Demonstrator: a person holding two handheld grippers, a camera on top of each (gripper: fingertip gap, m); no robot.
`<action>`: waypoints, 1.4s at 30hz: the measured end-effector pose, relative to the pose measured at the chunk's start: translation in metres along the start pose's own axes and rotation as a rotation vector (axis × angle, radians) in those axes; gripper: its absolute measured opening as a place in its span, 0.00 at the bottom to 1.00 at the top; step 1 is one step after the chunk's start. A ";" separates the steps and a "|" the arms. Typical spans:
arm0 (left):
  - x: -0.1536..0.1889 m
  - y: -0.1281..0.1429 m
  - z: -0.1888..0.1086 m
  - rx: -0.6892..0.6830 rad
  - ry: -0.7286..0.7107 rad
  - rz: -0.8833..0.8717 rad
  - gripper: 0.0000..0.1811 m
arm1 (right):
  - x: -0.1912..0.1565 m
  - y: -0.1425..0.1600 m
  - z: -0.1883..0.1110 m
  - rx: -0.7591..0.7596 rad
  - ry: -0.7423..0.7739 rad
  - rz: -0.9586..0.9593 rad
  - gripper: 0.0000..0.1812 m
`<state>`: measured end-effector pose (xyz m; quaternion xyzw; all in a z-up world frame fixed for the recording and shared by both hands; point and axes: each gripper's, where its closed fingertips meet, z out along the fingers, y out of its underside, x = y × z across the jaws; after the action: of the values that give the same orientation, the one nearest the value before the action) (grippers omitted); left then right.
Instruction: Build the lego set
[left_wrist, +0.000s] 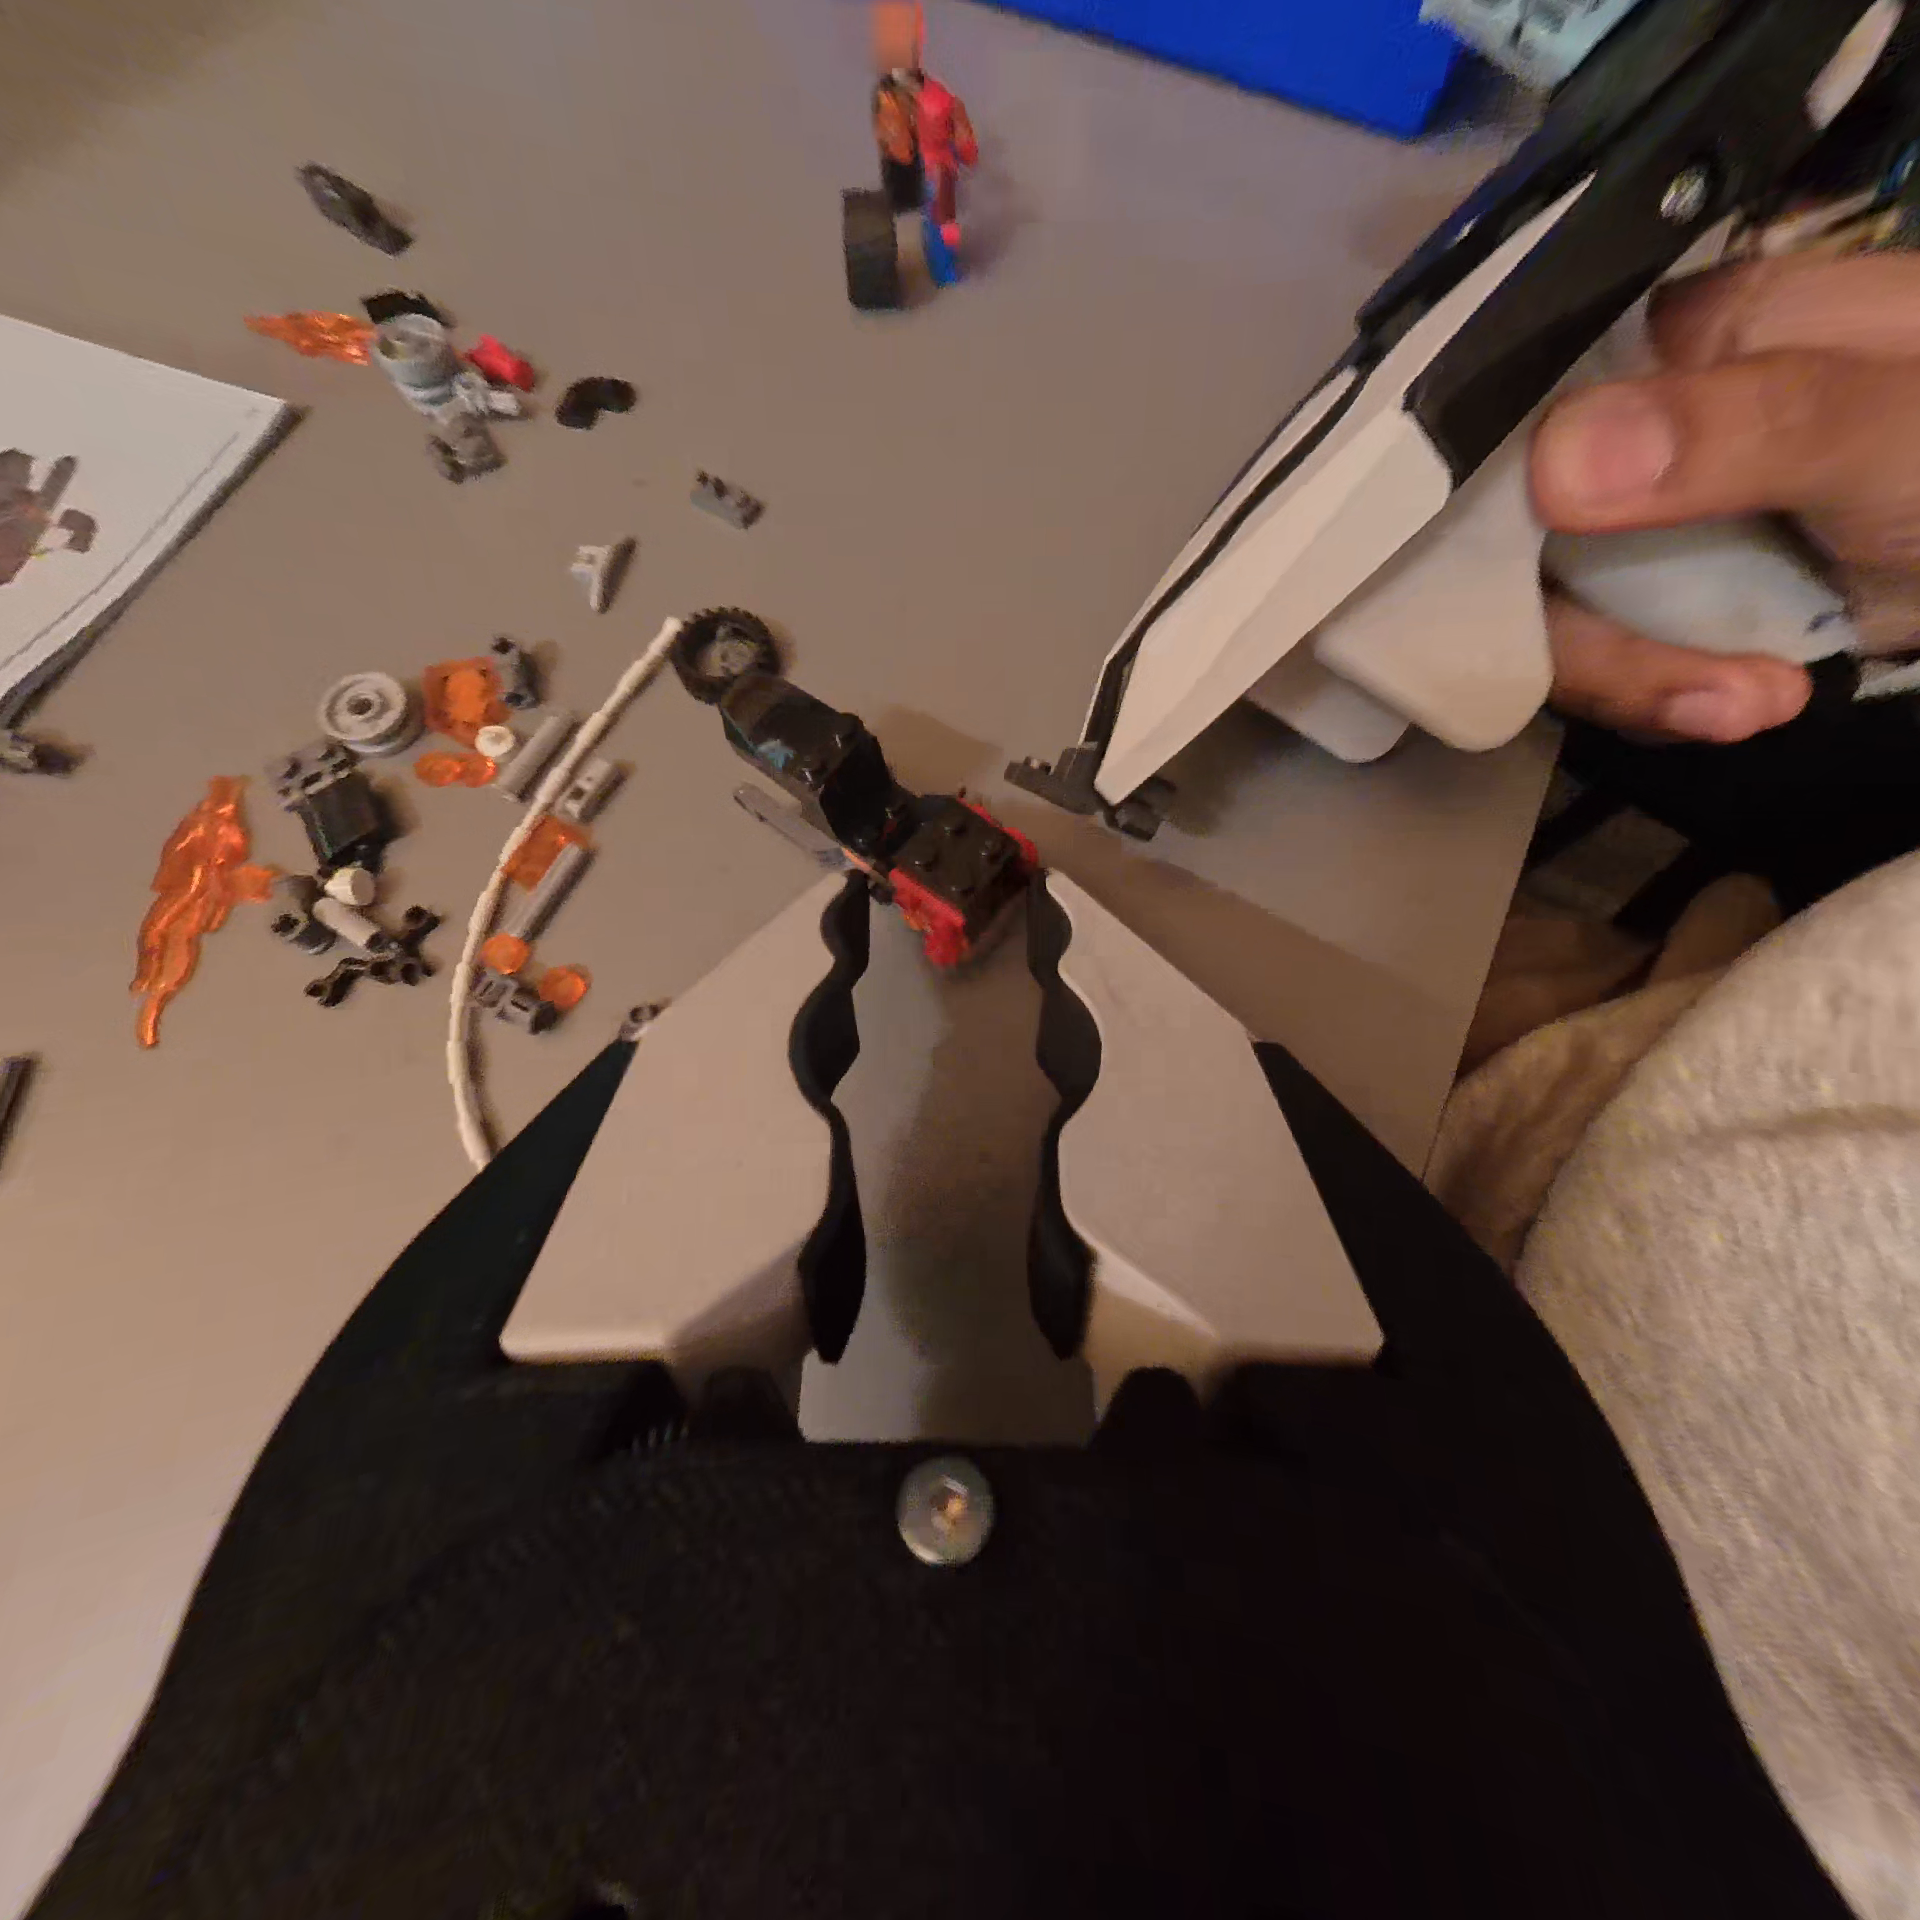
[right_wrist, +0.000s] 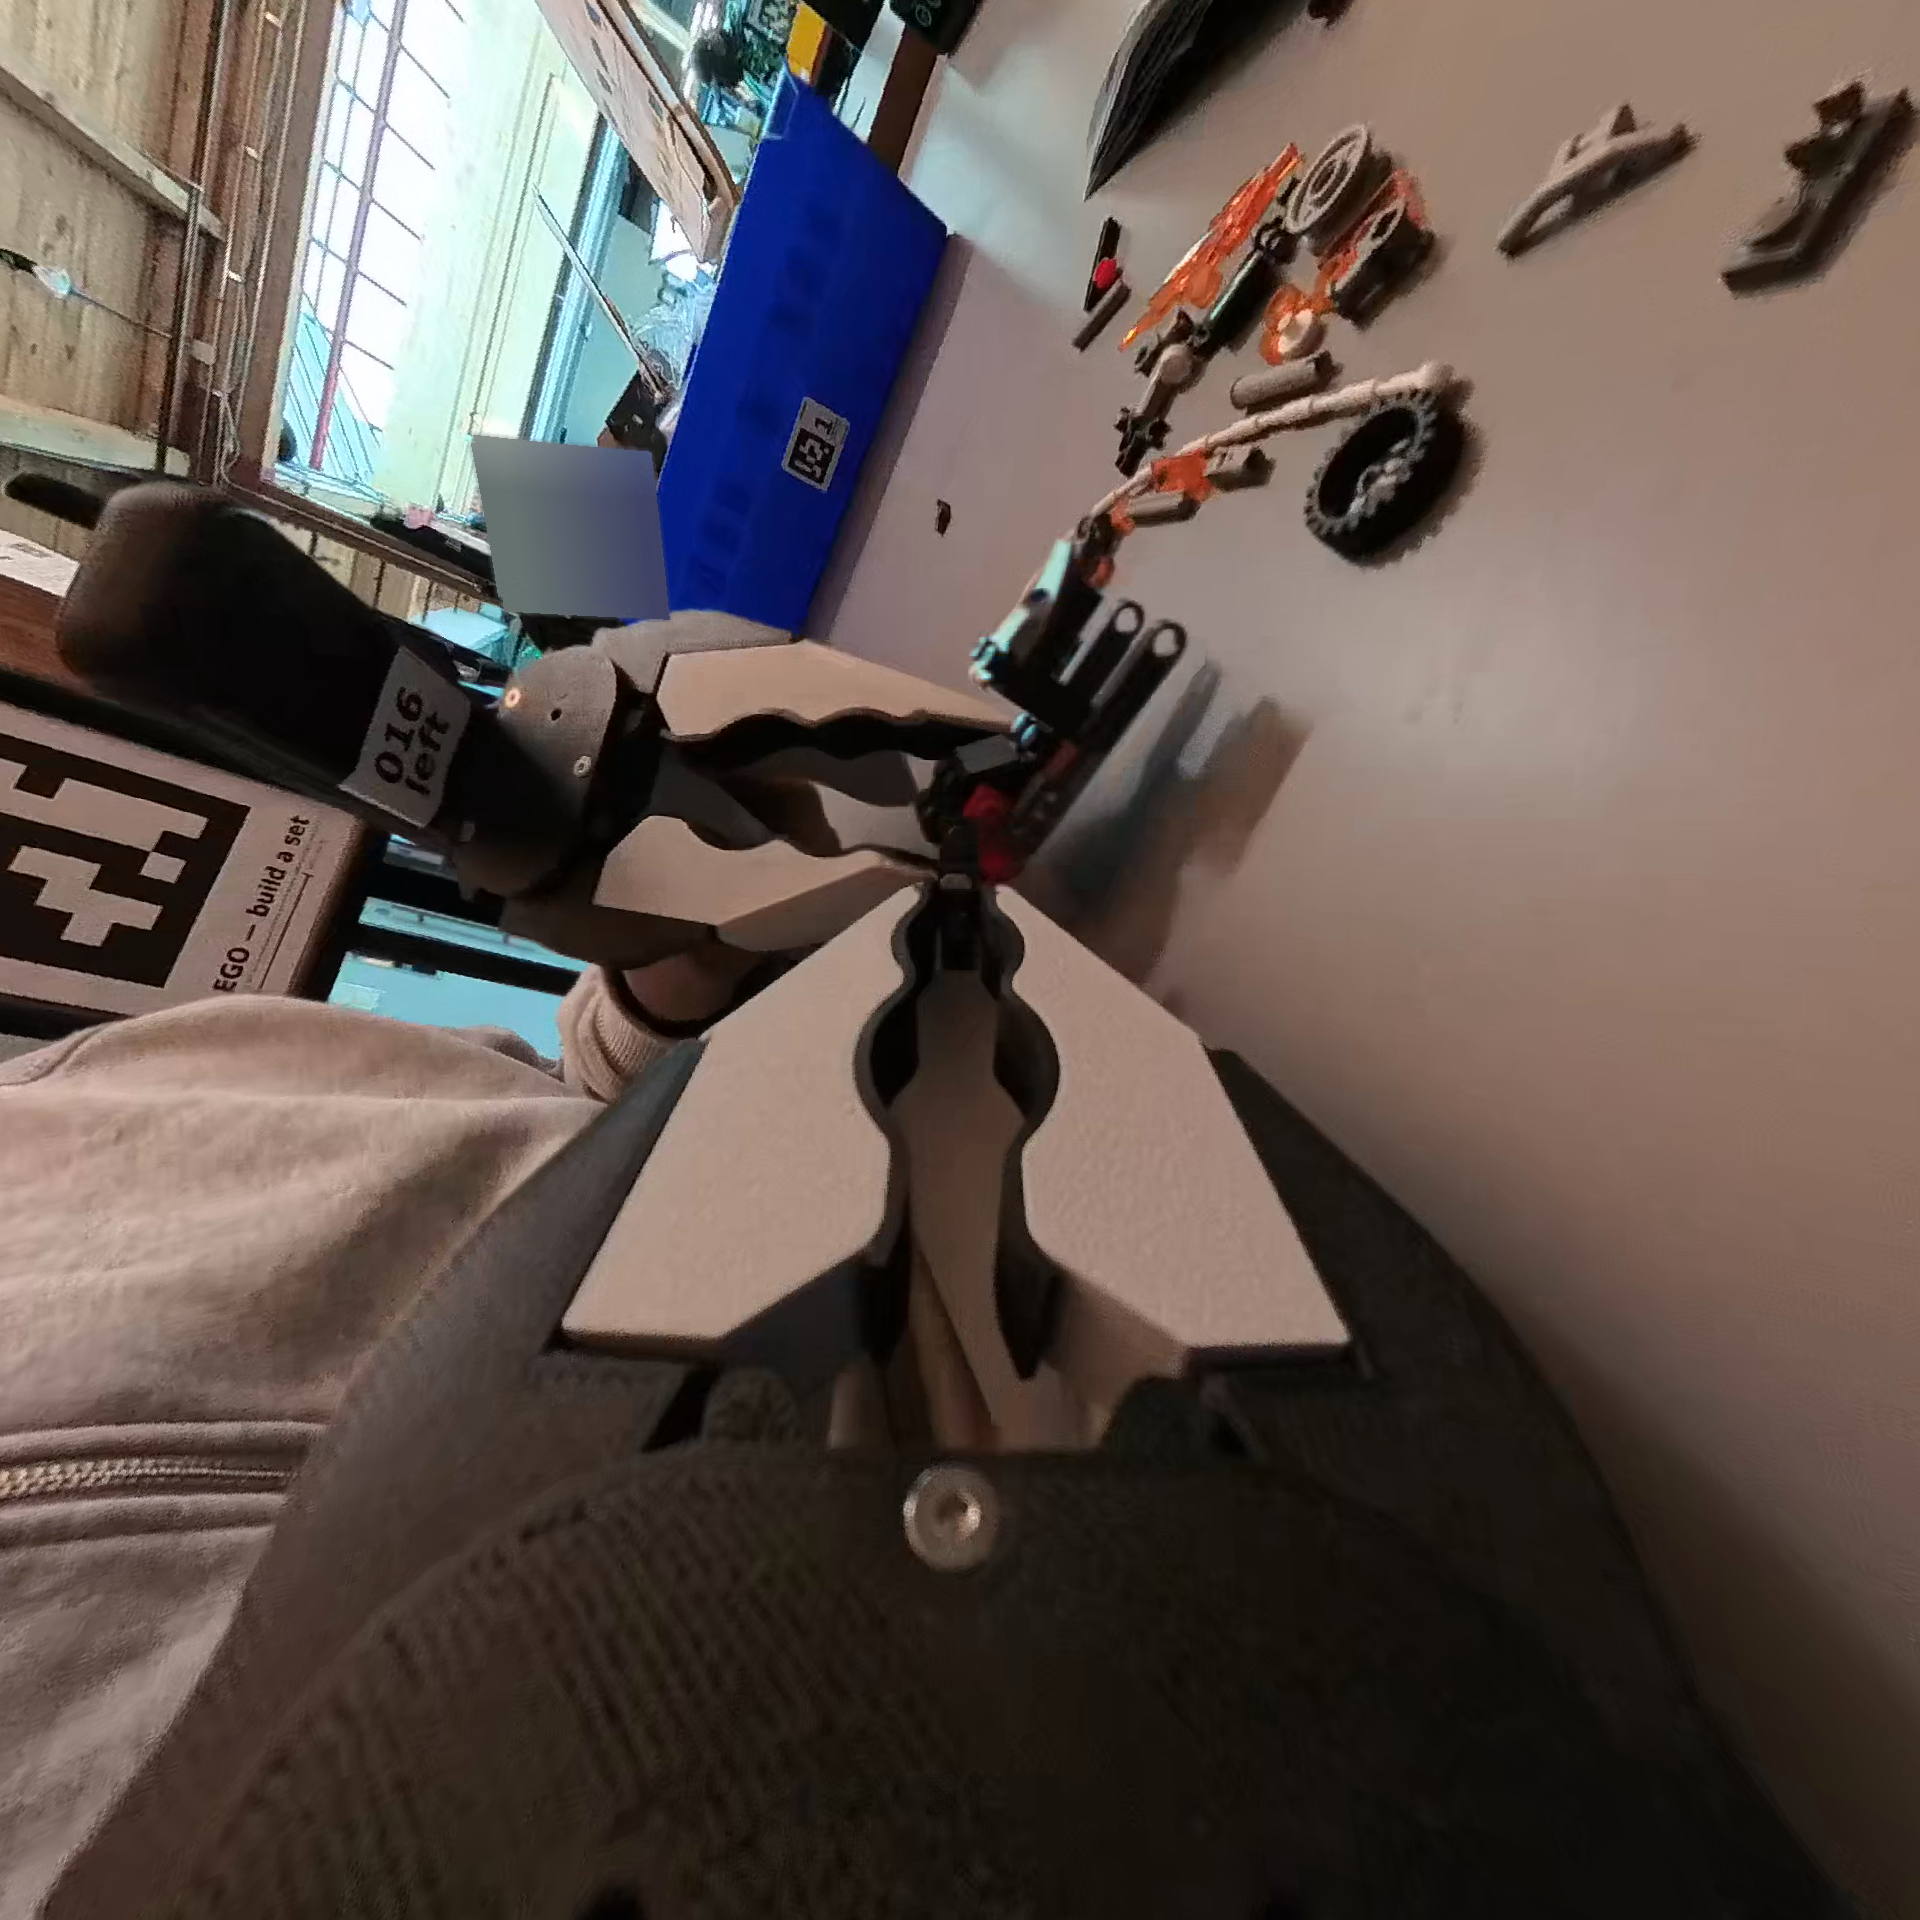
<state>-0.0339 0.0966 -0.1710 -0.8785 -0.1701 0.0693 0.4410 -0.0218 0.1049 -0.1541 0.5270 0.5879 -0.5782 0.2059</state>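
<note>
My left gripper (left_wrist: 945, 883) is shut on the red and black end of a partly built lego model (left_wrist: 831, 758) and holds it above the grey table (left_wrist: 935, 436). In the right wrist view the left gripper (right_wrist: 961, 795) comes in from the left with the model (right_wrist: 1070, 675) between its fingers. My right gripper (right_wrist: 956, 899) is shut on a small dark piece (right_wrist: 956, 930), right next to the model's red end. In the left wrist view the right gripper (left_wrist: 1107, 795) holds this dark grey piece (left_wrist: 1049, 779) just right of the model.
Loose parts lie left of the model: orange flame pieces (left_wrist: 192, 894), a small black tyre (left_wrist: 727, 649), a white flexible tube (left_wrist: 582, 769), grey pins. Two minifigures (left_wrist: 925, 156) stand at the back by a large wheel (left_wrist: 871, 249). An instruction booklet (left_wrist: 104, 499) lies far left, a blue bin (right_wrist: 821, 343) behind. Left and right tips are no more than a few centimetres apart. The large wheel (left_wrist: 871, 249) is about equally far from each gripper, around 20 cm.
</note>
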 end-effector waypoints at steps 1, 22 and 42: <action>-0.001 -0.002 -0.003 0.023 0.008 -0.021 0.16 | 0.001 -0.002 0.002 0.000 -0.003 0.008 0.03; 0.006 0.008 -0.003 -0.026 0.097 -0.095 0.21 | 0.019 0.009 0.003 -0.111 0.128 0.038 0.03; 0.006 0.004 -0.004 0.004 0.118 -0.115 0.19 | 0.007 0.009 -0.028 -0.229 0.337 -0.598 0.15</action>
<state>-0.0269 0.0937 -0.1713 -0.8689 -0.1940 -0.0078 0.4553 -0.0065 0.1308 -0.1568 0.3931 0.8027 -0.4483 -0.0142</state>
